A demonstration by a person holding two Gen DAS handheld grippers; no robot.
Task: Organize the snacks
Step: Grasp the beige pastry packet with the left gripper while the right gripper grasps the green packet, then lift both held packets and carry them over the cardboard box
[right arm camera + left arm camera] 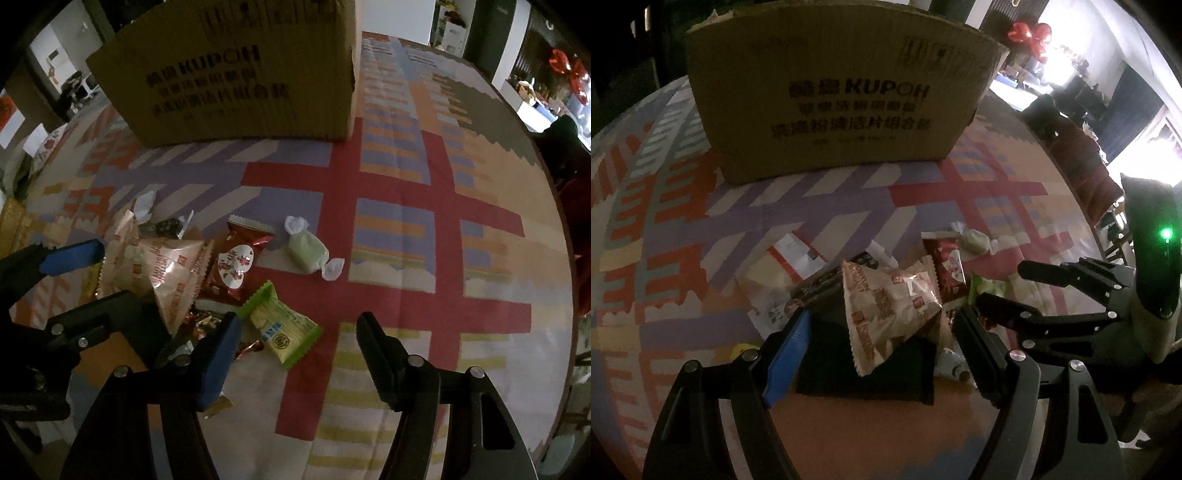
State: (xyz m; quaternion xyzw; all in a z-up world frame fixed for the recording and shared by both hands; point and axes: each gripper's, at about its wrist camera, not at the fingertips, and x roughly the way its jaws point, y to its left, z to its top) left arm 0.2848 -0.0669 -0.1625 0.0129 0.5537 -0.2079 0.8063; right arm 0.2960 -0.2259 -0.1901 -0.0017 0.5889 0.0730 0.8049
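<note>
A pile of wrapped snacks lies on the patterned tablecloth in front of a cardboard box (834, 96), which also shows in the right wrist view (236, 74). My left gripper (882, 325) is open, its jaws on either side of a beige-and-red triangular snack packet (886, 306) that rests on a dark packet (864, 373). My right gripper (295, 332) is open just above the table, with a green-and-yellow packet (282, 326) between its jaws. A red packet (234, 267) and a pale green wrapped candy (308, 251) lie beyond it. The beige packet (166, 266) sits to the left.
The round table's edge (554, 206) curves along the right, with dark chairs (1082, 155) beyond it. A white packet (792, 258) lies left of the pile. The left gripper (70, 258) shows in the right wrist view, the right gripper (1052, 291) in the left.
</note>
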